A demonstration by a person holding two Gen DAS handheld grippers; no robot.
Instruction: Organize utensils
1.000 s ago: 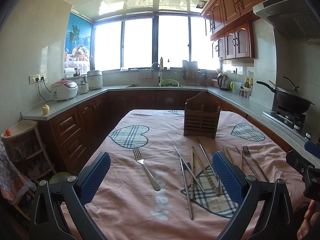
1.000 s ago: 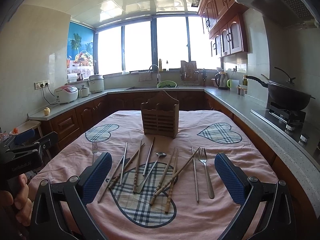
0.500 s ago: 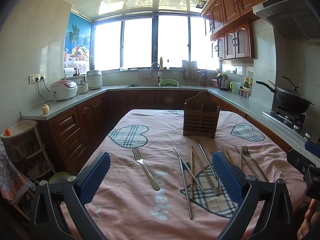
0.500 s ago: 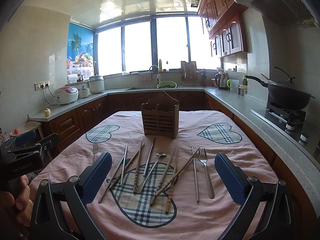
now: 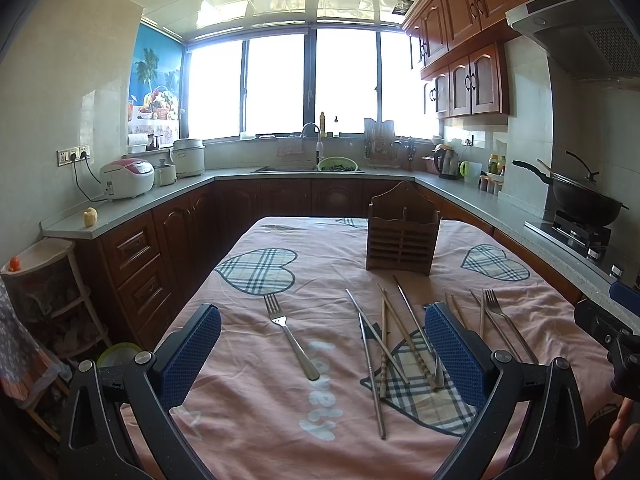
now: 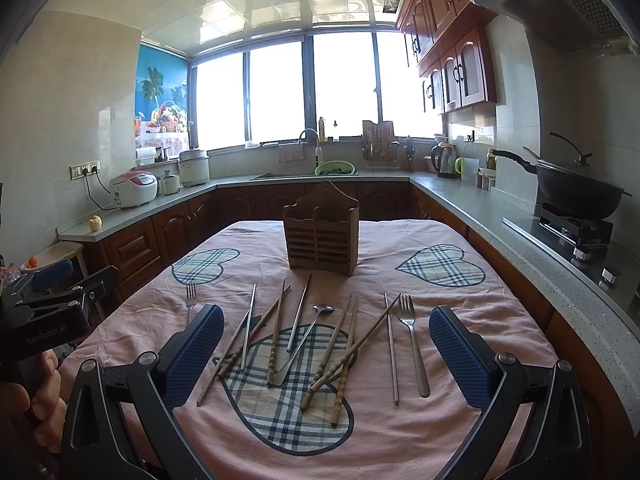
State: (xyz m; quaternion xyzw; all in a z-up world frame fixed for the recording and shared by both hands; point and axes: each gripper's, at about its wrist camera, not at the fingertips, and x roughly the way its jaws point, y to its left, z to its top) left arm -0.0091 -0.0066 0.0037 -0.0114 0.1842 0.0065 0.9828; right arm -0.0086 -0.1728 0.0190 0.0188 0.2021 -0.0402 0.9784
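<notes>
Chopsticks point(image 6: 276, 340), spoon point(image 6: 306, 338) and forks point(image 6: 412, 340) all lie loose on the bench point(image 6: 460, 312), before the wooden holder point(image 6: 320, 236), which looks unfilled. Nothing is sorted yet. Left hand-held gripper point(image 5: 320, 356) and right hand-held gripper point(image 6: 326, 356) hover spread wide, holding nothing.

Pink tablecloth point(image 6: 460, 312) with blue-and-cream plaid hearts point(image 6: 440, 266), one heart between the right gripper's point(image 6: 326, 354) fingers. Finger pads point(image 6: 460, 360) blue, dimpled; frames black. Brown slatted holder point(image 6: 320, 236) beyond the fingertips. Silver forks point(image 6: 412, 340), tan wooden chopsticks point(image 6: 344, 350), steel chopsticks point(image 6: 249, 324).
</notes>
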